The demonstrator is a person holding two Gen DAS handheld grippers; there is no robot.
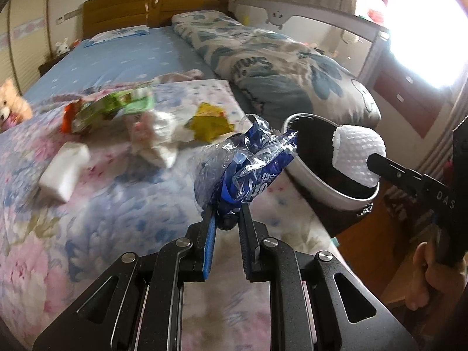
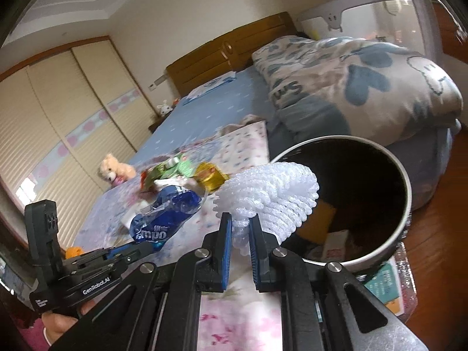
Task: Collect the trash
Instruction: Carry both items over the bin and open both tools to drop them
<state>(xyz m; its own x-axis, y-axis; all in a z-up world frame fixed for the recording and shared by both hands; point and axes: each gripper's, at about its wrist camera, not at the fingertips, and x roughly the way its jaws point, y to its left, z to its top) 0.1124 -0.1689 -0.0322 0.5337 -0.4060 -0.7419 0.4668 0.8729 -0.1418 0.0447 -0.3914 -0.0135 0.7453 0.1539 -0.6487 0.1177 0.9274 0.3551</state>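
My left gripper [image 1: 228,210] is shut on a crumpled blue and clear plastic wrapper [image 1: 248,166], held above the bed just left of the trash bin [image 1: 330,193]. My right gripper [image 2: 240,219] is shut on a white foam net sleeve [image 2: 272,196], held over the bin's rim [image 2: 406,204]. The bin is a silver-rimmed can with a black liner and some trash inside. The sleeve also shows in the left wrist view [image 1: 356,155], and the blue wrapper in the right wrist view [image 2: 163,216]. More trash lies on the floral quilt: a green wrapper [image 1: 114,108], a yellow wrapper [image 1: 209,122], white tissue [image 1: 155,137] and a white packet [image 1: 64,172].
A rolled duvet [image 1: 278,67] lies along the bed's right side beside a bed rail [image 1: 321,20]. A teddy bear [image 1: 11,102] sits at the bed's left edge. A wooden headboard [image 1: 152,5] stands at the back. Wooden floor [image 2: 438,204] lies to the right of the bin.
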